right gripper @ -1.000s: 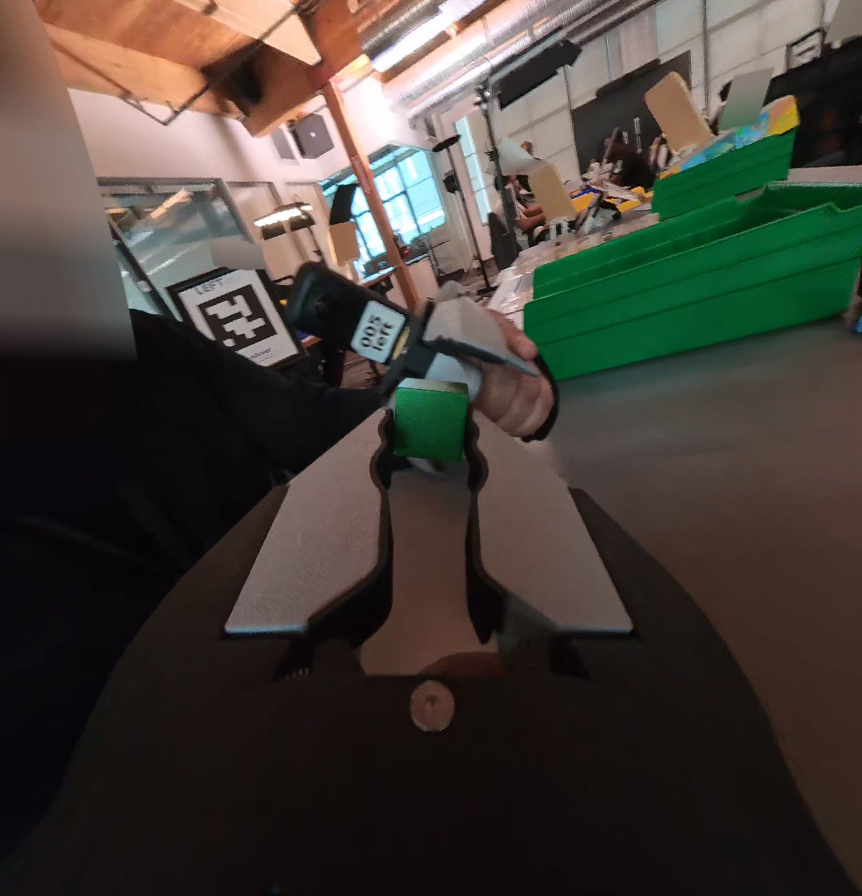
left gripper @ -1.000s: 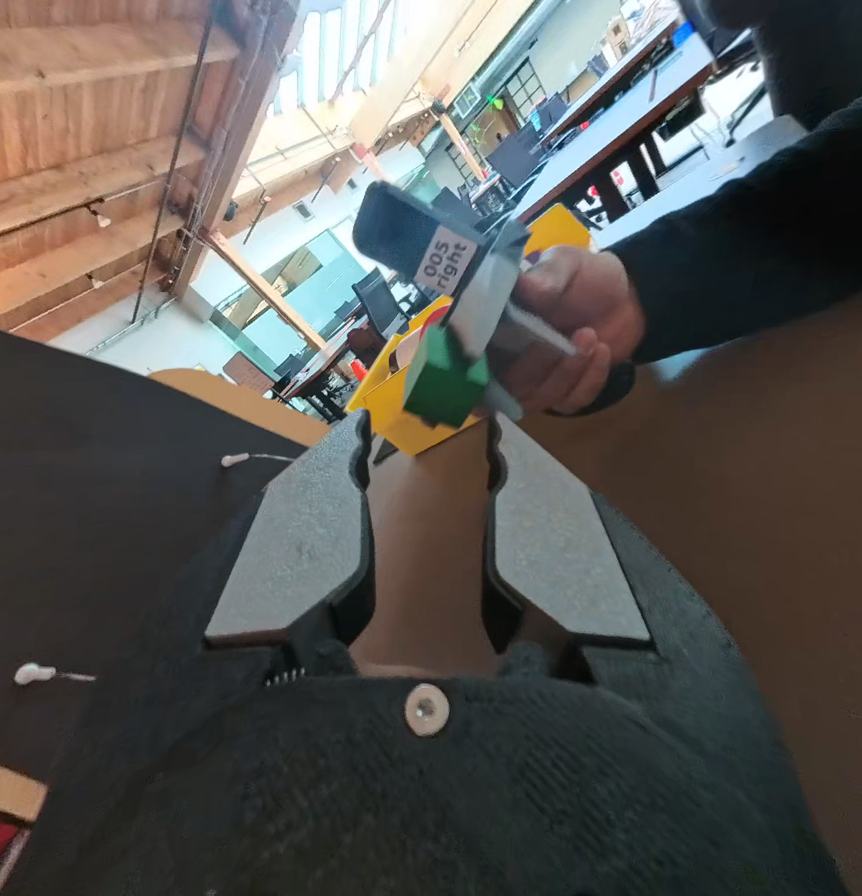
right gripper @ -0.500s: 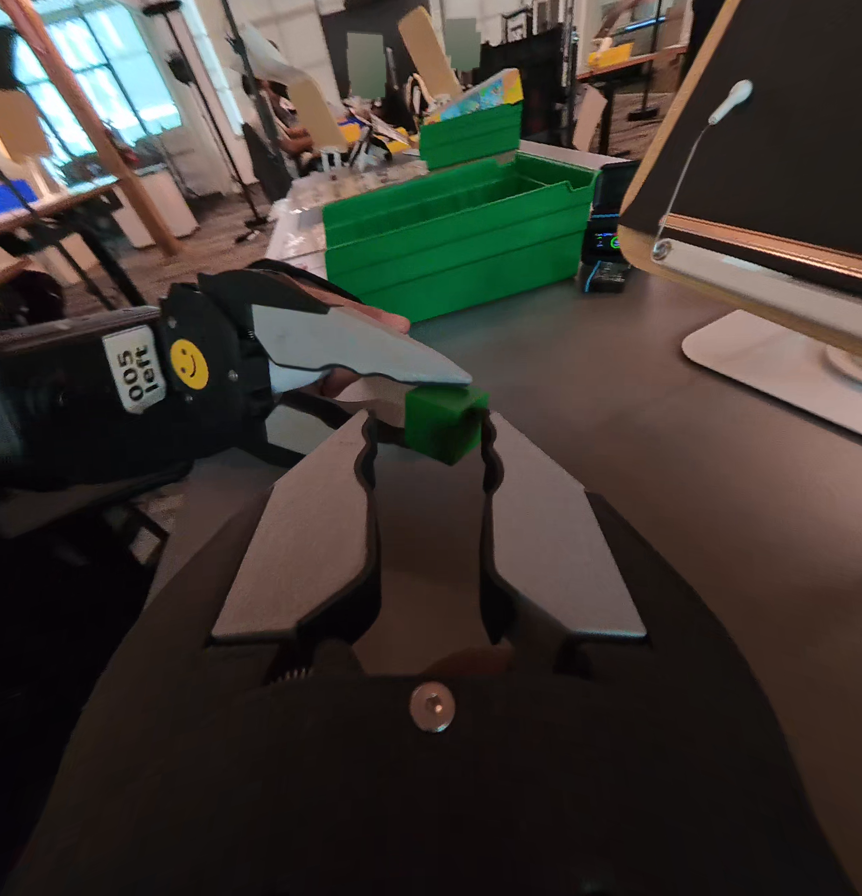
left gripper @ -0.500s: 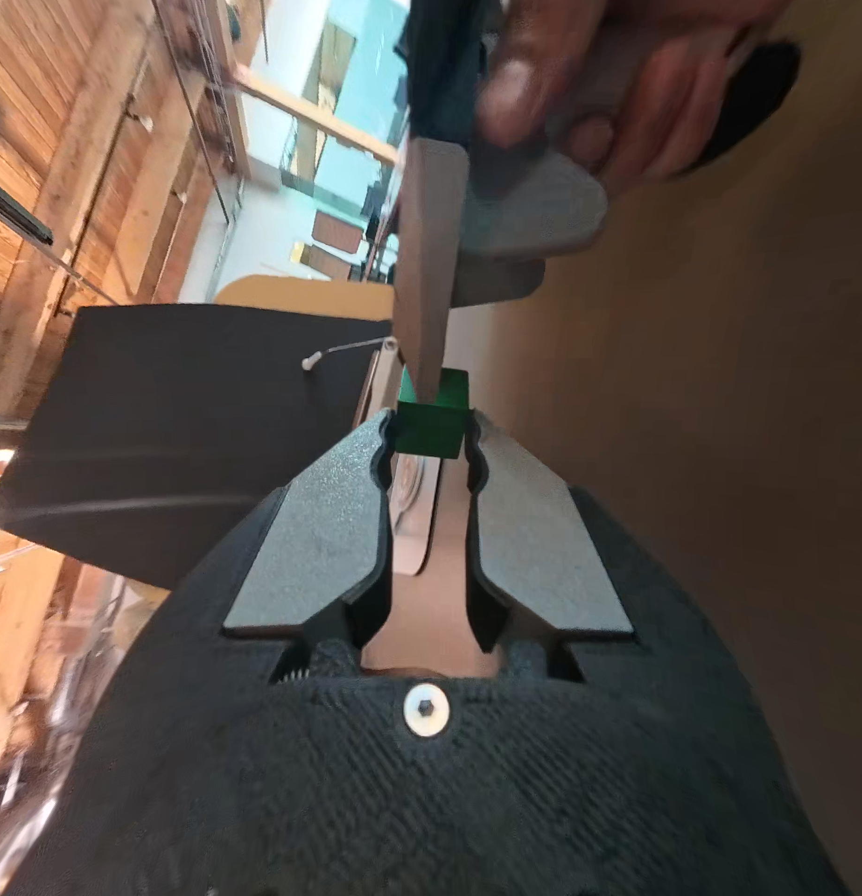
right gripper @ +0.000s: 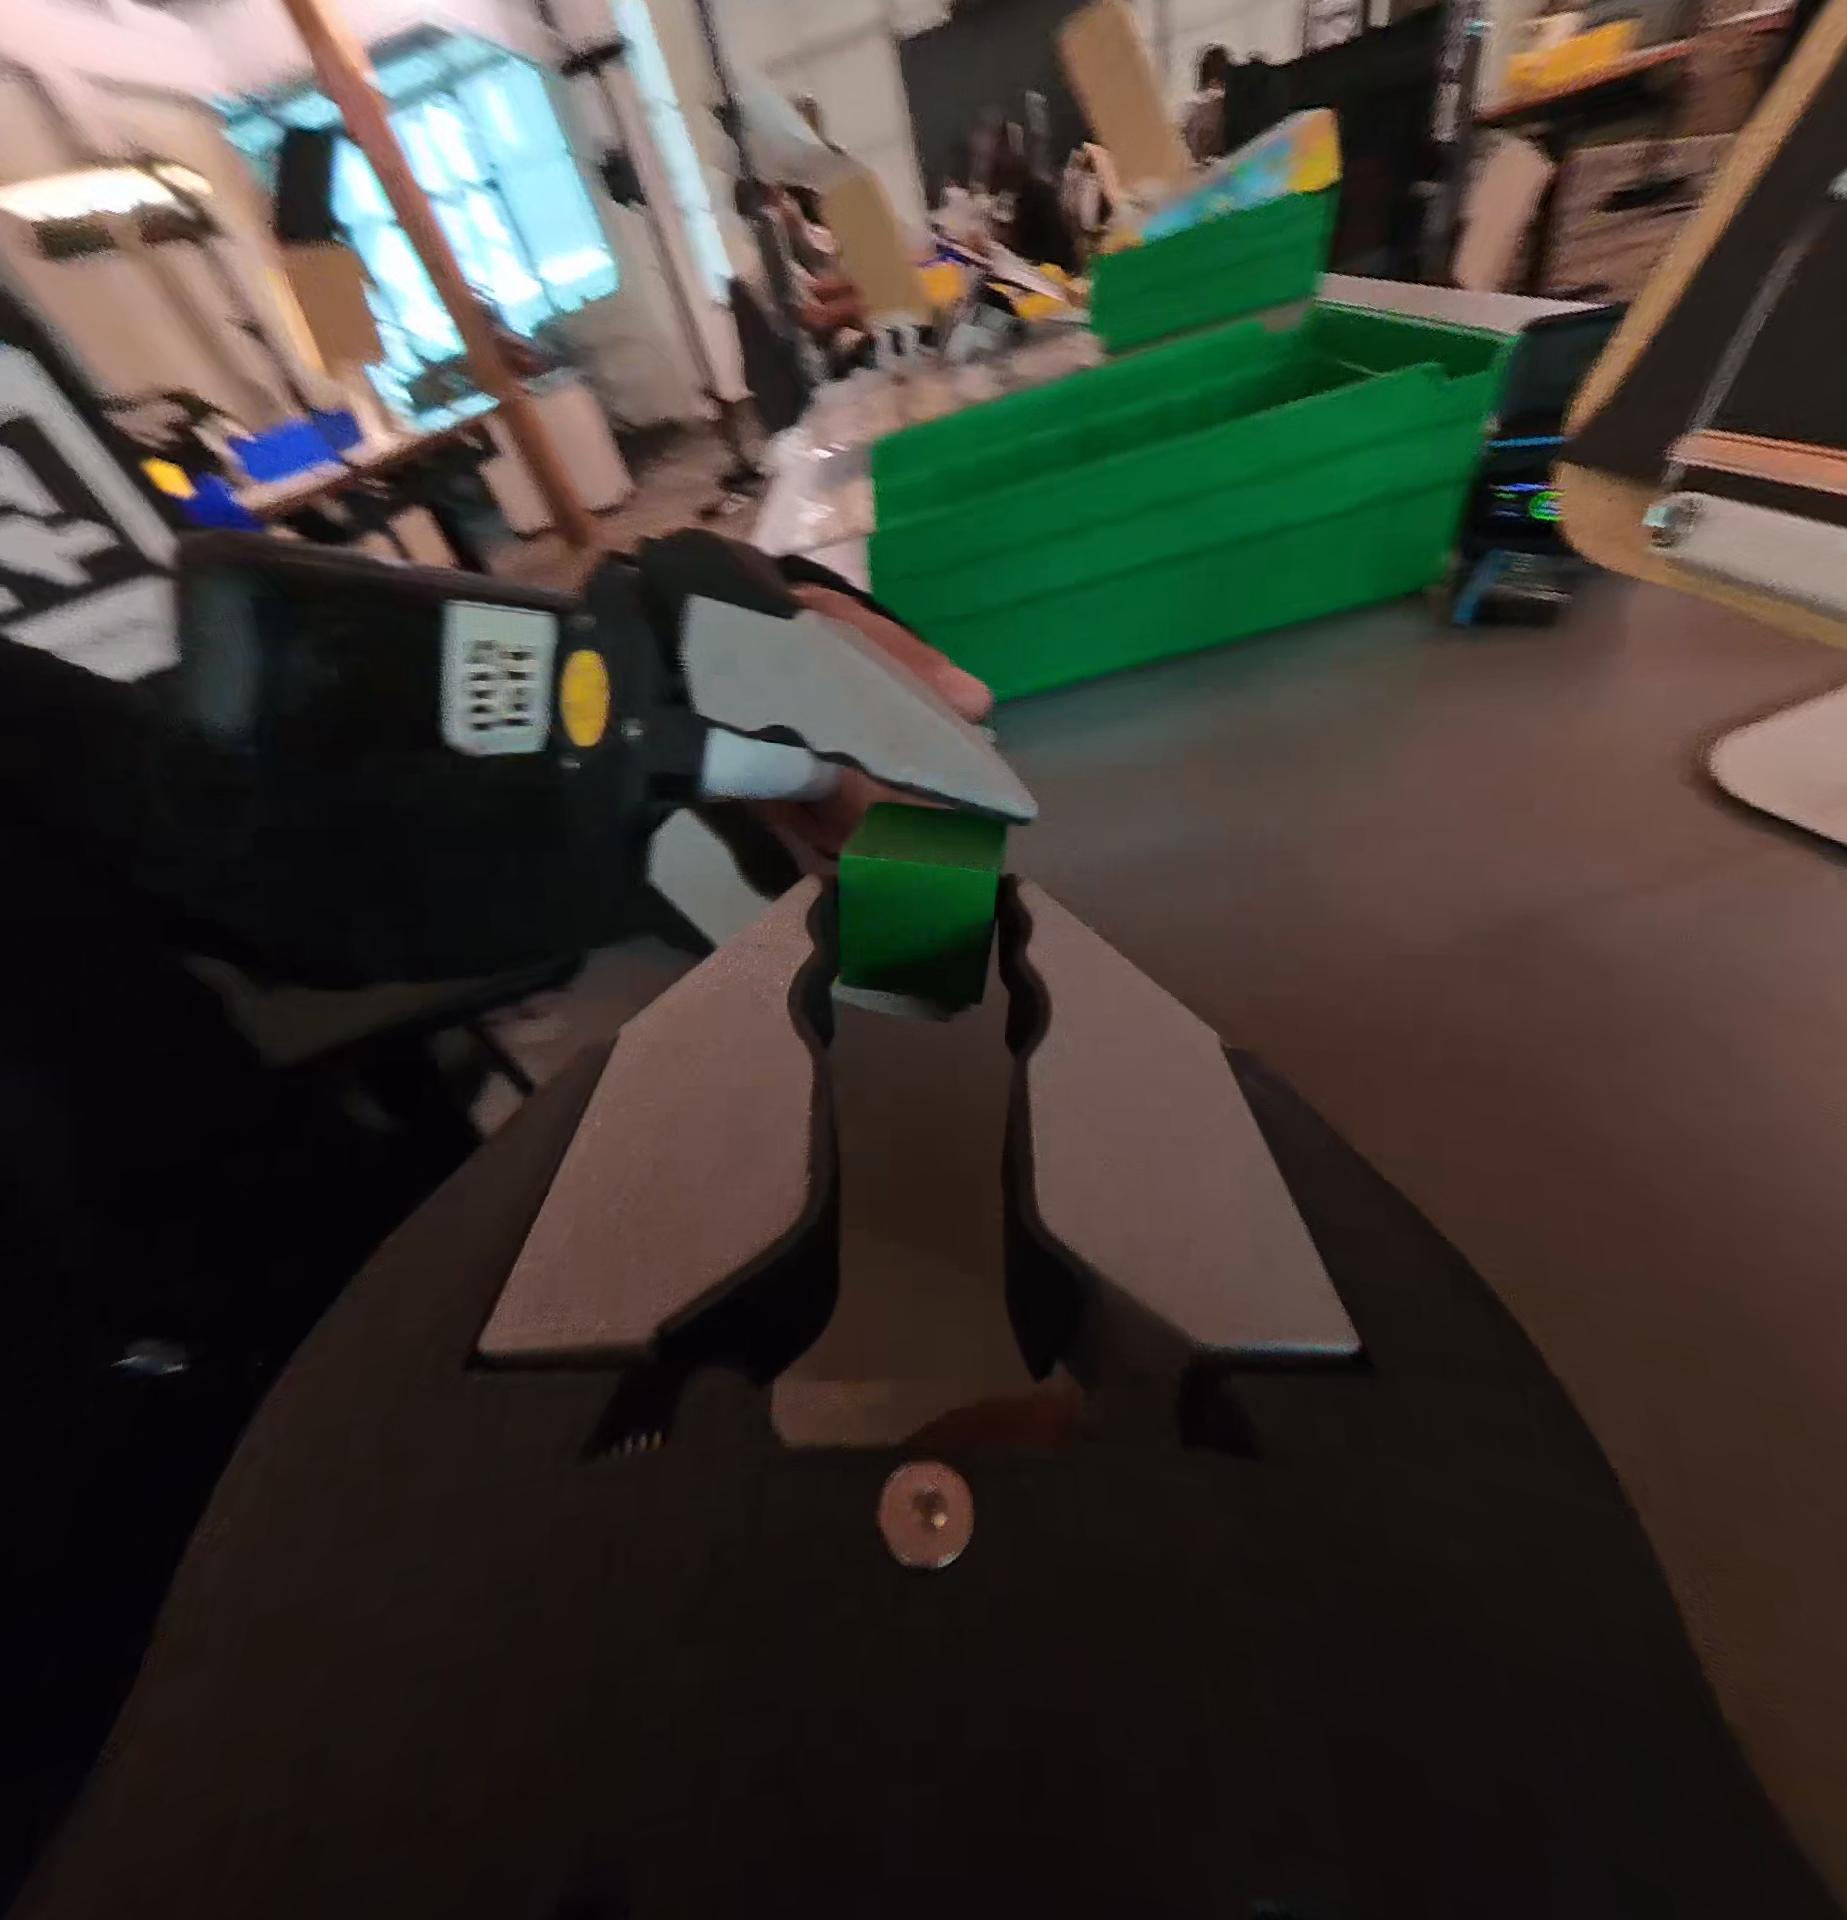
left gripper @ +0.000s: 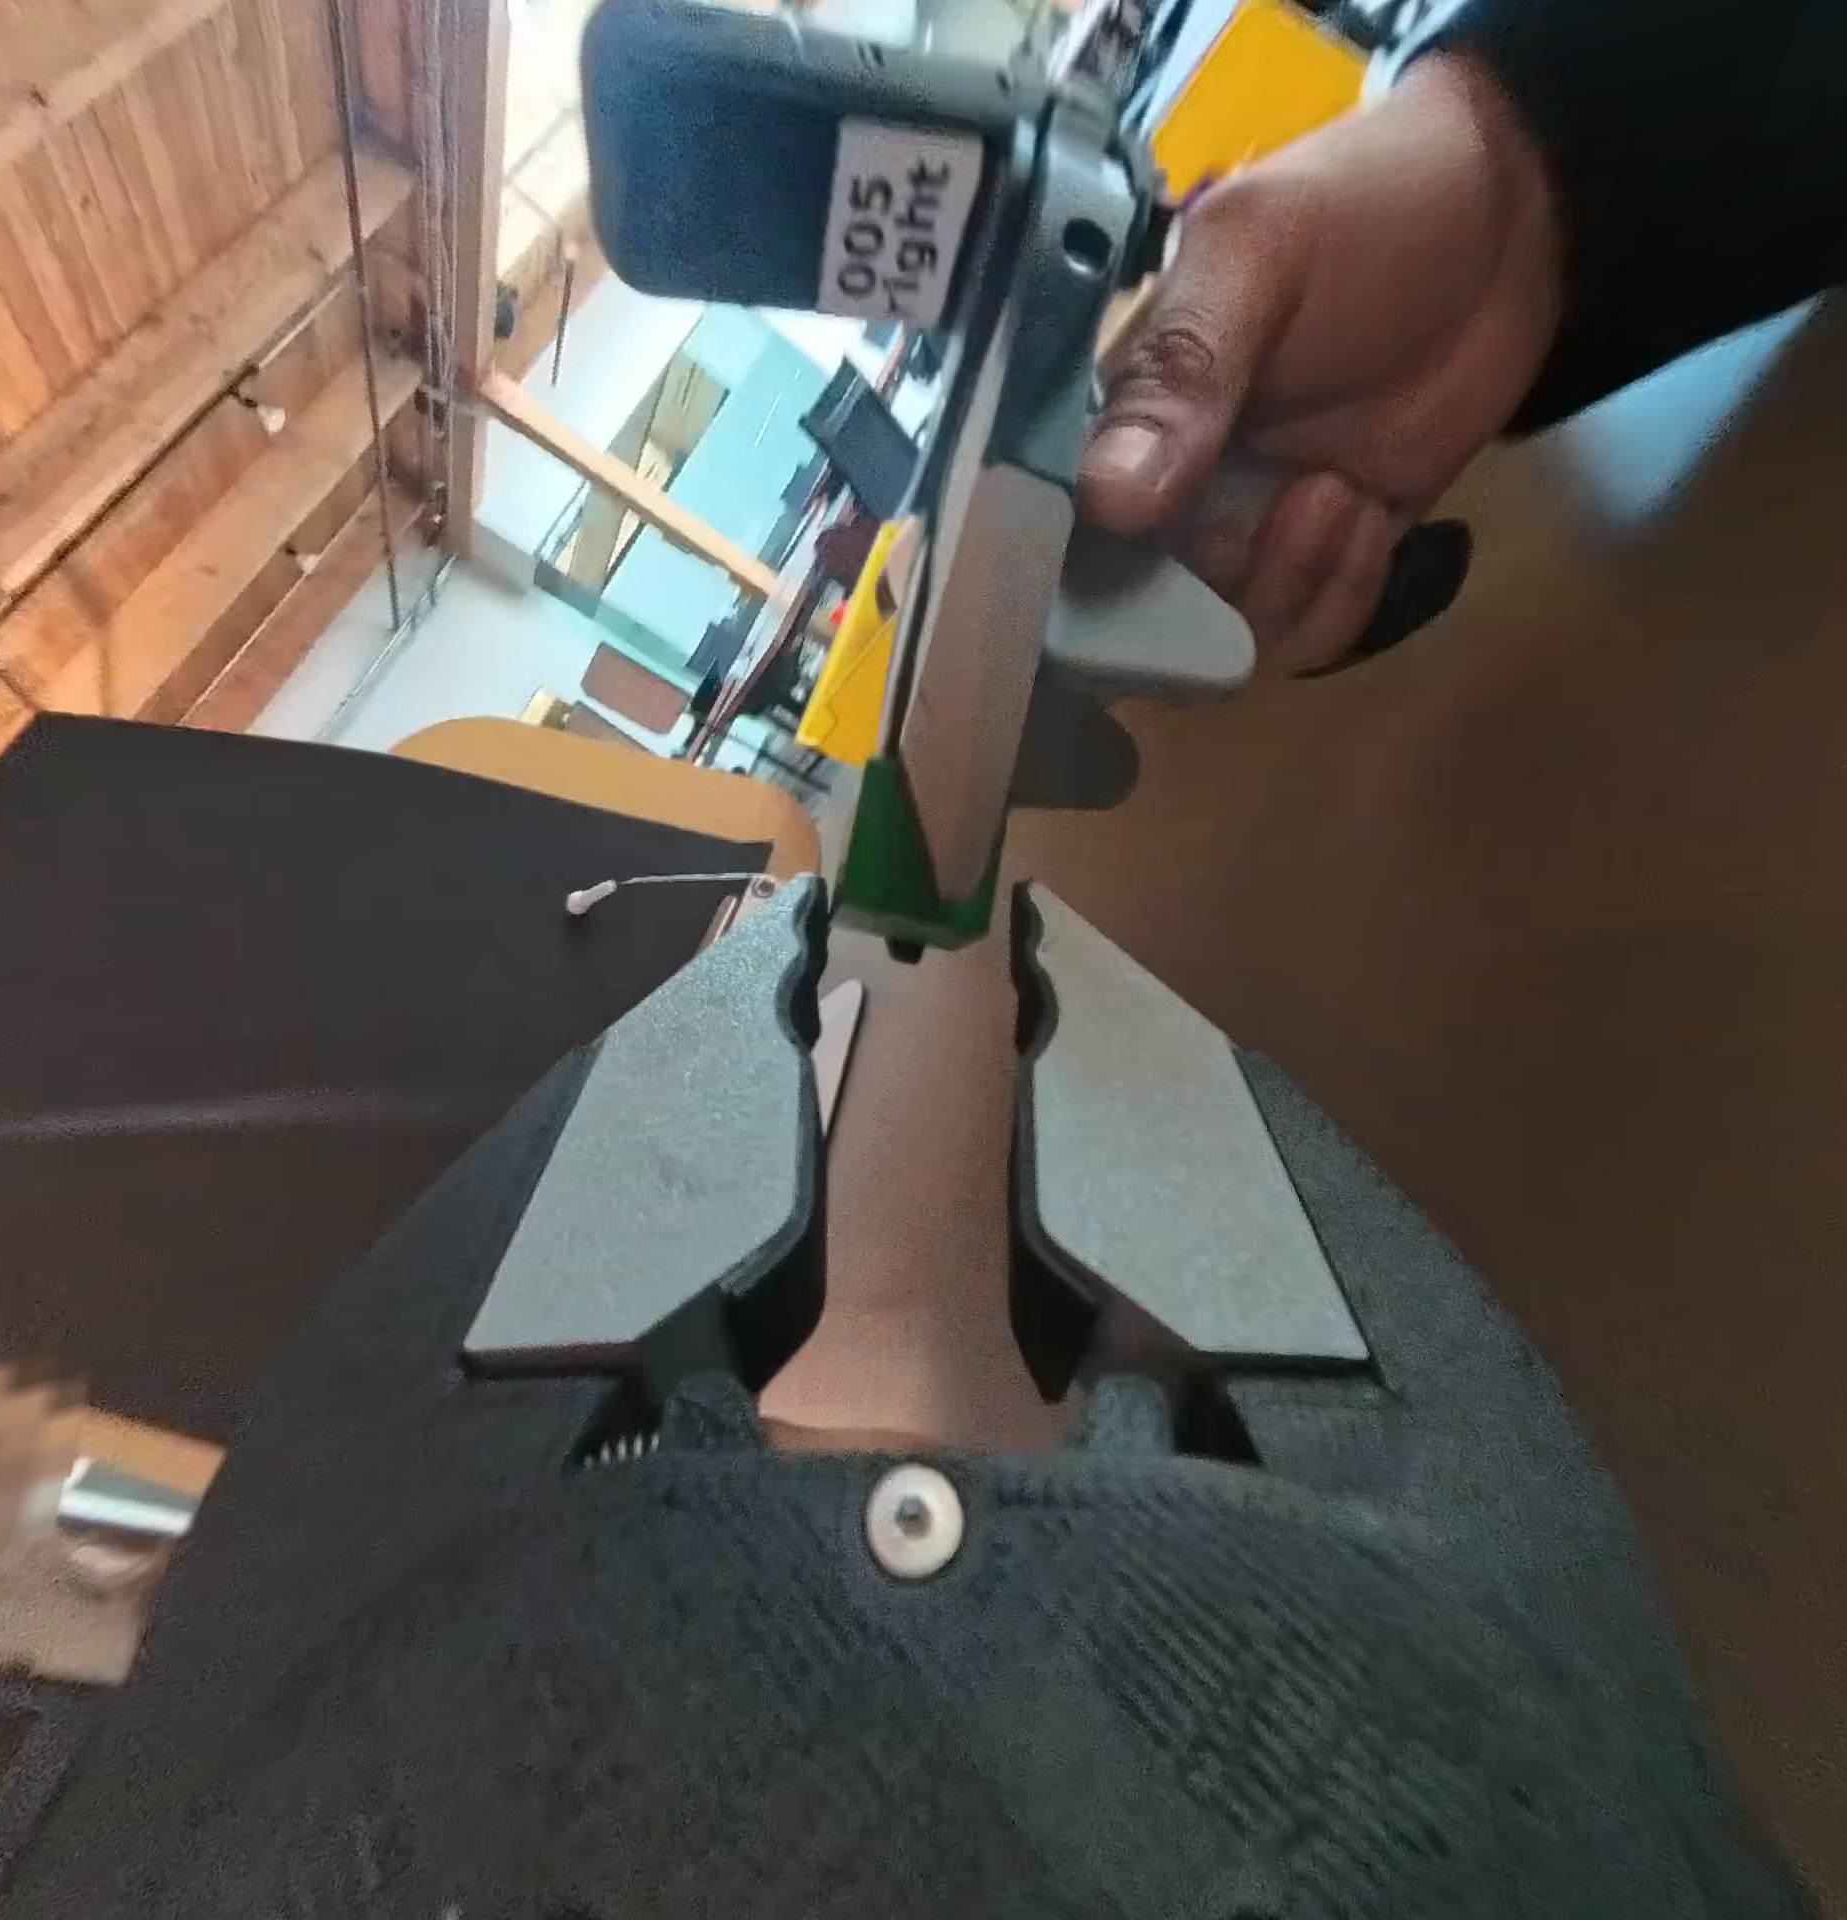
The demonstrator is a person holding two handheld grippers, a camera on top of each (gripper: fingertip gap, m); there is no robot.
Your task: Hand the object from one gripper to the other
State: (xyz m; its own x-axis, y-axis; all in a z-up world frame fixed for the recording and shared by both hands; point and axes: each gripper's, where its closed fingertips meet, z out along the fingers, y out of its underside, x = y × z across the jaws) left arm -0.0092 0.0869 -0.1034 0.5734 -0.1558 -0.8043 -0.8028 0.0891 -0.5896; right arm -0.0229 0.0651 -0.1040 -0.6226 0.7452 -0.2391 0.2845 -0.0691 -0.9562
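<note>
A green block (right gripper: 919, 914) sits clamped between the tips of my right gripper (right gripper: 914, 909), which is shut on it. In the left wrist view the block (left gripper: 883, 852) hangs at the end of the right gripper's fingers (left gripper: 976, 665), which come down from above, held by a hand (left gripper: 1314, 312). My left gripper (left gripper: 919, 914) is open. The block is just beyond its tips, close to the left tip, with a gap to the right one. In the right wrist view, one of the left gripper's fingers (right gripper: 846, 707) lies over the top of the block.
Both grippers are above a brown table (left gripper: 1521, 1039). Green bins (right gripper: 1158, 520) stand at the back. A black board with a wooden edge (right gripper: 1729, 364) on a white base stands to the right, with a small lit device (right gripper: 1521, 520) beside it. A yellow bin (left gripper: 857, 665) is farther off.
Half a second ago the block sat between my left tips. Now the left jaws stand wider and the block lies just beyond them. The right gripper has kept hold of the block throughout.
</note>
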